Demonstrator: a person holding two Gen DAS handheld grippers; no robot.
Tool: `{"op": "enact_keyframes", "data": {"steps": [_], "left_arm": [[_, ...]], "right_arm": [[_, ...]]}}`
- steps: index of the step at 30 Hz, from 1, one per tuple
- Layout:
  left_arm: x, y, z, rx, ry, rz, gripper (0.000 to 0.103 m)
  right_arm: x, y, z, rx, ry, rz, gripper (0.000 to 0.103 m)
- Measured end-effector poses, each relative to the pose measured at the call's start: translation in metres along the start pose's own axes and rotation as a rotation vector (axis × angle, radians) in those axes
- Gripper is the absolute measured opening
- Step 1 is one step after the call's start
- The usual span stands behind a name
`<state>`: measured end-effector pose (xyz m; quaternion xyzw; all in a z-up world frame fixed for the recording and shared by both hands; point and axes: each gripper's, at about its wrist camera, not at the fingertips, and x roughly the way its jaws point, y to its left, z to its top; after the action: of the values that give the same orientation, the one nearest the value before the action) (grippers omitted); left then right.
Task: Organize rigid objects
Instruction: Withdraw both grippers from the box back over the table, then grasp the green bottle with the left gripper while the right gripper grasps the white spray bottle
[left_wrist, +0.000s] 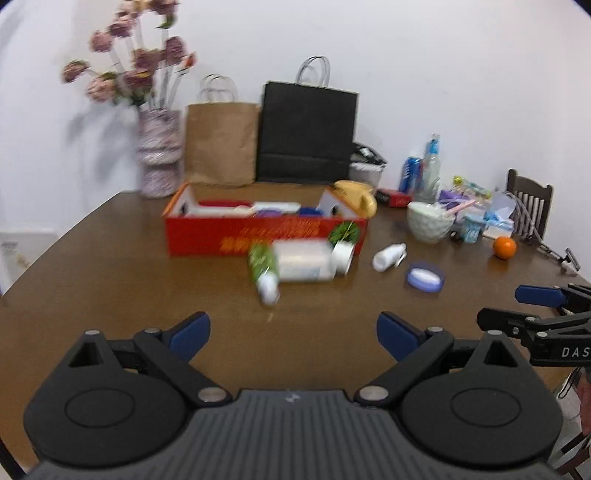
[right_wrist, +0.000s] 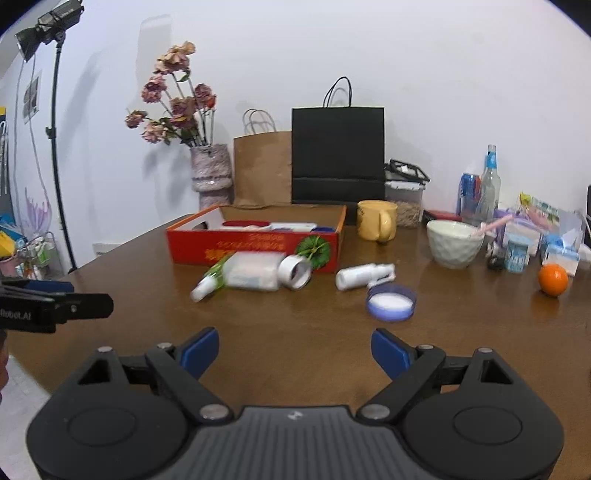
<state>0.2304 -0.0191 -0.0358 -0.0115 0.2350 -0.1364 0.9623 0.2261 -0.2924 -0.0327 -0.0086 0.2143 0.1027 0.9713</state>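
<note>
Both grippers hover low over the brown table (right_wrist: 480, 332), jaws spread wide and holding nothing: the left gripper (left_wrist: 293, 334) at 6 o'clock in its own view, the right gripper (right_wrist: 294, 350) likewise in its own. On the left gripper's side, seen from the right wrist, the writing "Robot.AI" can be read; "DAS" shows on the right one in the left view. At 12 o'clock past the jaws a clear jar (right_wrist: 258, 275) lies on its side, long axis running 9 to 3, its open white mouth pointing toward 3 o'clock. Touching its 9 o'clock end, a green tube (right_wrist: 210, 282) lies with its white cap pointing toward 7 o'clock. Near the jar at 3 o'clock, a white spray bottle (right_wrist: 364, 276) lies flat, nozzle toward 3, and a purple lid (right_wrist: 391, 302) sits just at 5 o'clock of it. Behind them a red box (right_wrist: 255, 247) carries yellow writing too blurred to read; it holds red, white and blue items. A yellow mug (right_wrist: 376, 220) stands at its 3 o'clock end, and a white bowl (right_wrist: 454, 243) holds a pink utensil. An orange (right_wrist: 553, 280) rests far toward 3.
</note>
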Motion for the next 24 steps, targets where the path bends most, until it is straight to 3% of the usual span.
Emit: {"op": "enact_keyframes", "data": {"steps": [4, 6, 10, 12, 15, 17, 24], "left_arm": [[0.044, 0.002, 0.036, 0.061, -0.031, -0.015, 0.1], [0.083, 0.01, 0.042, 0.087, 0.005, -0.047, 0.1], [0.148, 0.027, 0.039, 0.06, 0.099, 0.057, 0.087], [0.17, 0.035, 0.038, 0.061, 0.127, 0.036, 0.086], [0.19, 0.042, 0.036, 0.068, 0.153, 0.048, 0.085], [0.198, 0.05, 0.035, 0.057, 0.167, 0.065, 0.077], [0.19, 0.07, 0.032, 0.068, 0.141, 0.049, 0.074]], "right_arm": [[0.028, -0.03, 0.044, 0.004, -0.062, 0.02, 0.089], [0.054, -0.049, 0.059, 0.042, -0.06, 0.061, 0.089], [0.133, -0.086, 0.072, 0.15, 0.067, 0.026, 0.085], [0.164, -0.096, 0.071, 0.198, 0.117, 0.026, 0.082], [0.204, -0.105, 0.065, 0.278, 0.174, 0.037, 0.077], [0.223, -0.104, 0.06, 0.296, 0.186, 0.017, 0.074], [0.256, -0.101, 0.045, 0.304, 0.18, -0.033, 0.055]]}}
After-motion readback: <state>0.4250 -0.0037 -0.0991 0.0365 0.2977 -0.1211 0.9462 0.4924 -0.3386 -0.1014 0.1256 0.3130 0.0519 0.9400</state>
